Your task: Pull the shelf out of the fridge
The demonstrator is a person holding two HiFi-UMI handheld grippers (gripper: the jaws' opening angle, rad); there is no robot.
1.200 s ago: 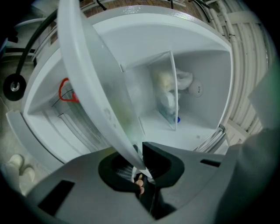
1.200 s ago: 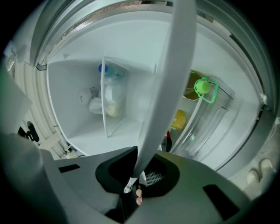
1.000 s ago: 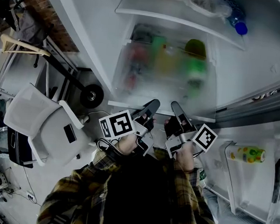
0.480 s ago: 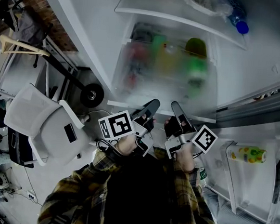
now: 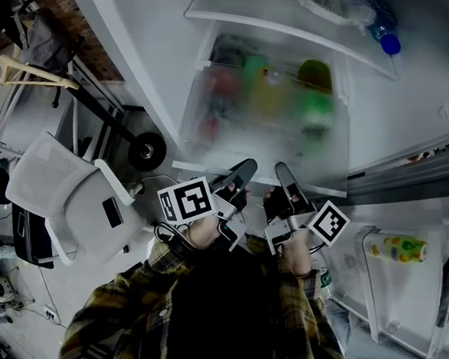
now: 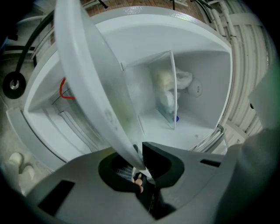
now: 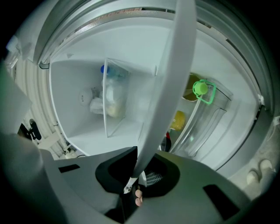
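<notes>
Shelf point(image 5: 264, 120) hasn't budged in the last second, so I'd say the pull has barely started. It lies level in the fridge point(image 5: 415, 112), front rim running left-to-right at the near opening, depth pointing far. Left gripper point(image 5: 242, 175) and right gripper point(image 5: 281, 176) stay clamped on that rim, side by side.

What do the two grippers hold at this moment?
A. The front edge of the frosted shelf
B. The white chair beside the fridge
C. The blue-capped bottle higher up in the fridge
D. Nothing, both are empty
A: in each gripper view the white front edge of the shelf runs between the jaws, which are closed on it. The head view shows the left gripper and the right gripper side by side at that edge.
</notes>
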